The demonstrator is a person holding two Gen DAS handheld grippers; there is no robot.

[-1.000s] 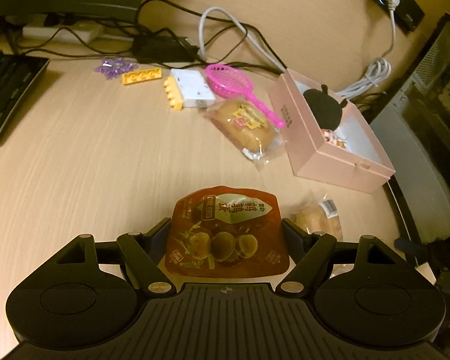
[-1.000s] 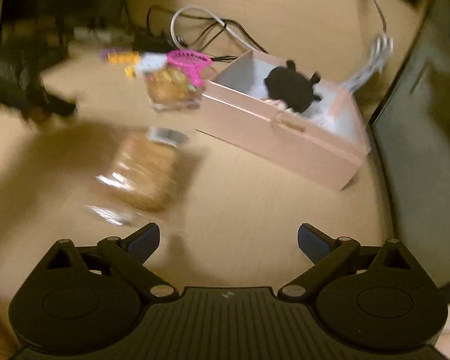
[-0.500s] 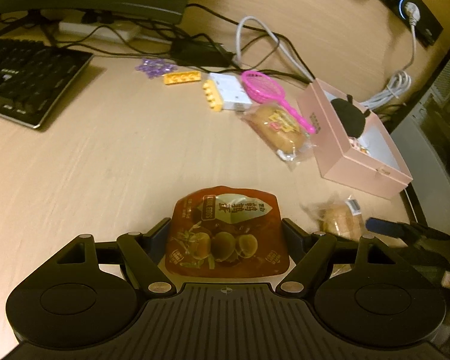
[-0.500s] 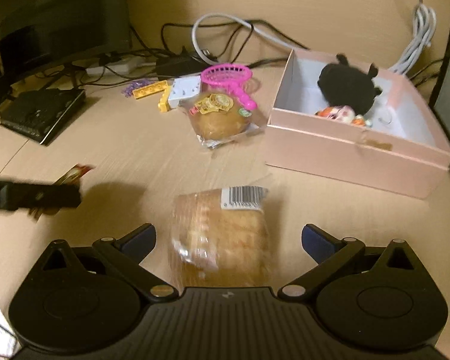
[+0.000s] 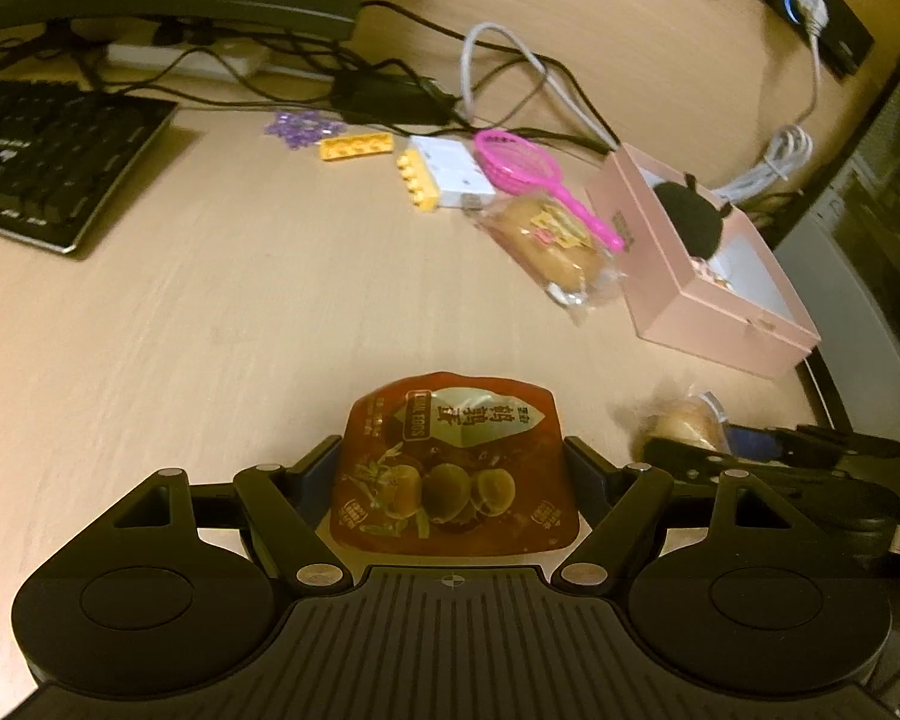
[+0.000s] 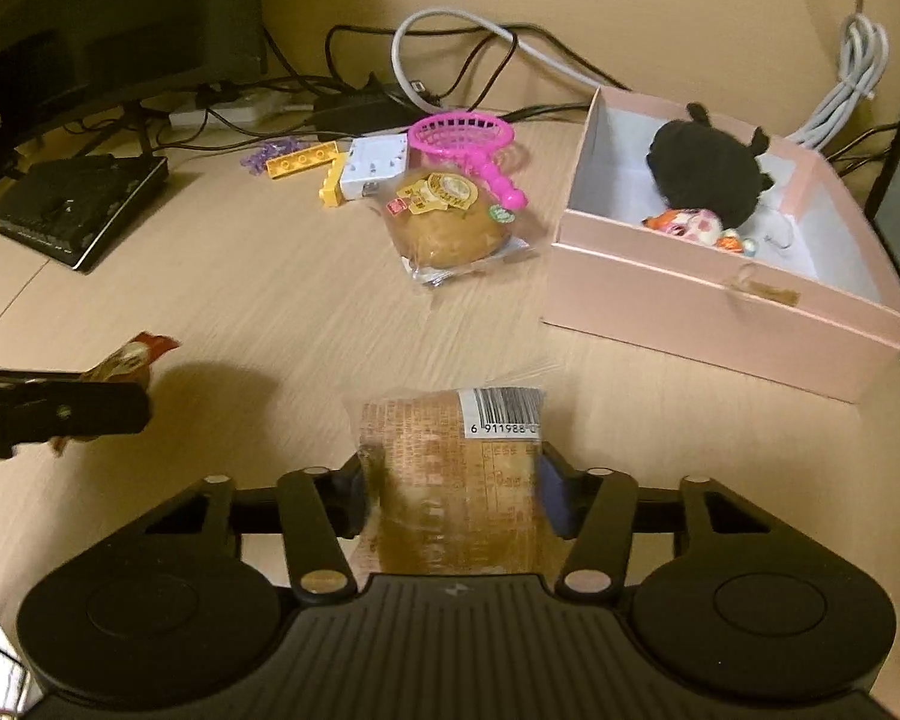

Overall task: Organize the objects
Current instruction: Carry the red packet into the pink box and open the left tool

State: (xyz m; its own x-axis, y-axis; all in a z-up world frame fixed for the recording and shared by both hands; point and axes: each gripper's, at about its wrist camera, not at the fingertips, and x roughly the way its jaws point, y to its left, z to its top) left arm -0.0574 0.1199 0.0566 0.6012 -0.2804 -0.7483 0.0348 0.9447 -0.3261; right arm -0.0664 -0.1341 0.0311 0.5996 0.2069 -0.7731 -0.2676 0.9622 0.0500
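Left wrist view: your left gripper (image 5: 453, 468) is clamped on a reddish-brown foil snack pouch (image 5: 453, 468), held above the light wooden desk (image 5: 210, 312); the open pink cardboard box (image 5: 699, 282) sits far right.

Right wrist view: your right gripper (image 6: 450, 480) pinches a clear-wrapped bread pack with a barcode (image 6: 450, 474); the box (image 6: 714, 324) lies ahead right, a round wrapped bun (image 6: 450, 228) beside it.

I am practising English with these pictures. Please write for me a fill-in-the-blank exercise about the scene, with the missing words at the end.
1. The left gripper holds a red-brown snack ____.
2. The right gripper is closed on a wrapped bread whose label shows a ____.
3. The black plush toy lies inside the pink ____.
4. The toy net beside the wrapped bun is ____ in colour.

Missing words: packet; barcode; box; pink
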